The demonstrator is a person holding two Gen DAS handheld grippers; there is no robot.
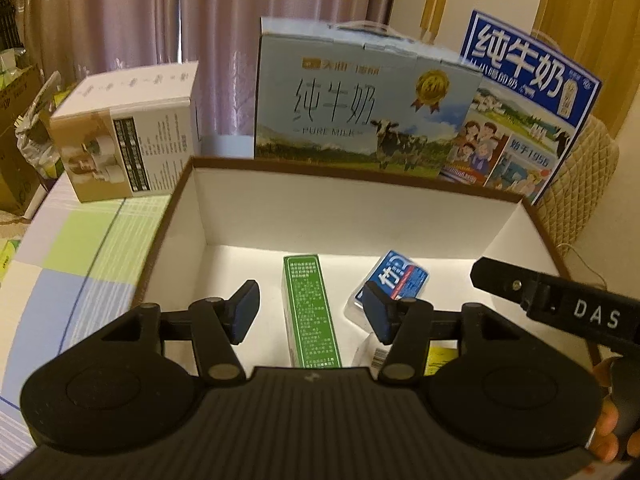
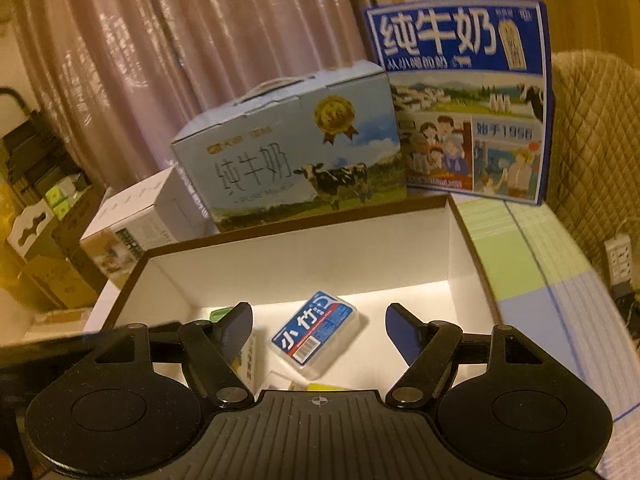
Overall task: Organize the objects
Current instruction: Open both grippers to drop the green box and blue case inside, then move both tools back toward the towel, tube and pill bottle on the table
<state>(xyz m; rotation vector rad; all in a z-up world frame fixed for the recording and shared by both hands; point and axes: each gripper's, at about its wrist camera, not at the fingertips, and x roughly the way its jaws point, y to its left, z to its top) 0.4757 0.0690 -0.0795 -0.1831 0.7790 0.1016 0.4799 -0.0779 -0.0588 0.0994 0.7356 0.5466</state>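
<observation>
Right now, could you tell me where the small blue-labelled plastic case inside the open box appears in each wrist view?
Left wrist: the blue-labelled case lies right of centre on the floor of the open box, just beyond the left gripper, beside the green carton.
Right wrist: the case lies centre, between the open jaws of the right gripper.
Shared landmark: the pale blue milk crate behind the box.

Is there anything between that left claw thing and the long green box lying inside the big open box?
Nothing visible. The left gripper hangs open just above the green box, which lies flat on the floor of the open box. The blue-labelled case lies to its right, apart from it, not in between.
</observation>
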